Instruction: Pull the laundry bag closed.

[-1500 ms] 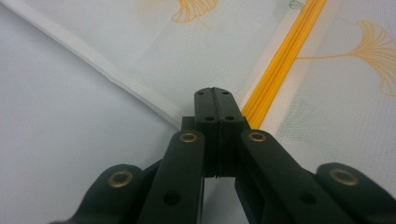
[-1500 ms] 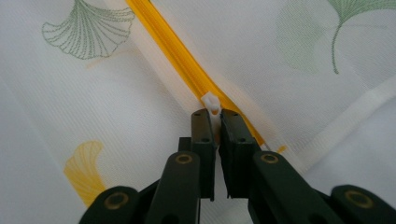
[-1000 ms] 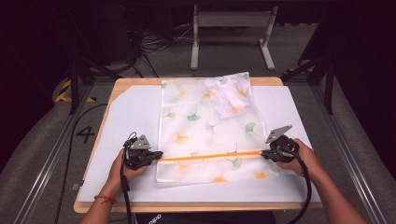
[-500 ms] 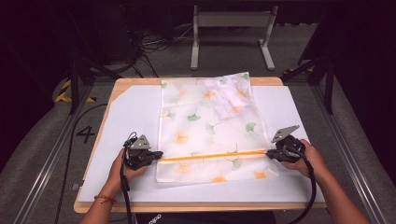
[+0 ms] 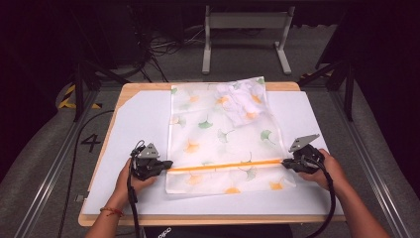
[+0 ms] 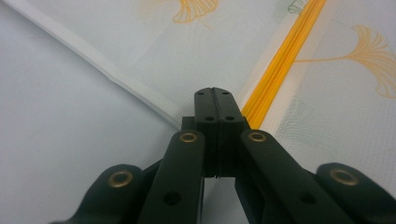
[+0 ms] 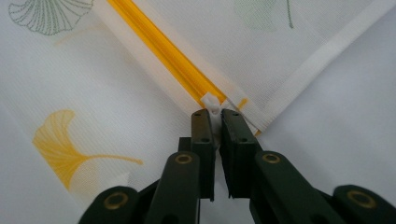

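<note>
Clamping the mesh bag (image 5: 223, 139) at both zipper (image 5: 225, 165) ends: left tongs (image 6: 215, 93), right tongs (image 7: 214, 114)

A sheer white mesh bag (image 5: 223, 134) with ginkgo leaf prints is laid flat mid-table, orange zipper (image 5: 225, 165) run 9-to-3 o'clock, white clothing bunched inside toward 1 o'clock.

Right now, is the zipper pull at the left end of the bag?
No, the white zipper pull sits between the right hand-held gripper's jaws.
</note>
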`<action>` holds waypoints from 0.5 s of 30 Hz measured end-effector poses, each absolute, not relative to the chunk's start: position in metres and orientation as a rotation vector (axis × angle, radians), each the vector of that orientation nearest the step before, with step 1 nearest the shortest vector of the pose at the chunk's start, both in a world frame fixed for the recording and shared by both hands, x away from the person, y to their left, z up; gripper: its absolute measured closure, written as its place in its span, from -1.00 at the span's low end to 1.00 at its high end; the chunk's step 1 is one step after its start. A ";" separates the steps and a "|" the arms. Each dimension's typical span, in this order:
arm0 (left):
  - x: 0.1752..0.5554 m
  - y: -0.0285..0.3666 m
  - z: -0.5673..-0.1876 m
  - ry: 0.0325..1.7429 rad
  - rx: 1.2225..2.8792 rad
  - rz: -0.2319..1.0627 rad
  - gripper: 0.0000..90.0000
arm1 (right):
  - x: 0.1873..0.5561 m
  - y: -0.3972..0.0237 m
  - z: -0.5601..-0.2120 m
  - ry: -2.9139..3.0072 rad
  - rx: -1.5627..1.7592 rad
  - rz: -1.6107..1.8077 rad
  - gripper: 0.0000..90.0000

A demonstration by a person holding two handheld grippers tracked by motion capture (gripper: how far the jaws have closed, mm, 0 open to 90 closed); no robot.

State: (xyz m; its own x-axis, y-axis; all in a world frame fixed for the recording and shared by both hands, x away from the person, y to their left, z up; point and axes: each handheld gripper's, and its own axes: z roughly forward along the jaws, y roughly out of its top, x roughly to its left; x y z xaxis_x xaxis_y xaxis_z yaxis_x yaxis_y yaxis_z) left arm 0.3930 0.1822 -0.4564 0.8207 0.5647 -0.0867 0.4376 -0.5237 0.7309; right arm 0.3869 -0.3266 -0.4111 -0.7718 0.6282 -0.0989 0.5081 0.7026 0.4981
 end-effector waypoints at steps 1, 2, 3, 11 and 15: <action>0.393 0.182 -0.456 0.732 2.206 0.208 1.00 | 0.386 -0.327 -0.411 2.641 0.909 0.672 0.86; 0.392 0.182 -0.456 0.730 2.209 0.218 1.00 | 0.386 -0.328 -0.410 2.634 0.908 0.678 0.85; 0.392 0.182 -0.456 0.730 2.209 0.218 1.00 | 0.386 -0.328 -0.410 2.634 0.908 0.678 0.85; 0.385 0.185 -0.450 0.697 2.185 0.271 0.95 | 0.377 -0.332 -0.401 2.551 0.884 0.791 0.63; 0.376 0.190 -0.443 0.669 2.173 0.332 0.85 | 0.368 -0.331 -0.400 2.502 0.837 0.819 0.55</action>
State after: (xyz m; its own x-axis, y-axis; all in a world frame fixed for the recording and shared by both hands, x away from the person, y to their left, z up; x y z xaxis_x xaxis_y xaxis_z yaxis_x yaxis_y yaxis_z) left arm 0.3757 0.1897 -0.4430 0.8242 0.5663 0.0097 0.3506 -0.5235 0.7765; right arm 0.3679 -0.3312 -0.4005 -0.7519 0.6390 -0.1622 0.4195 0.6535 0.6300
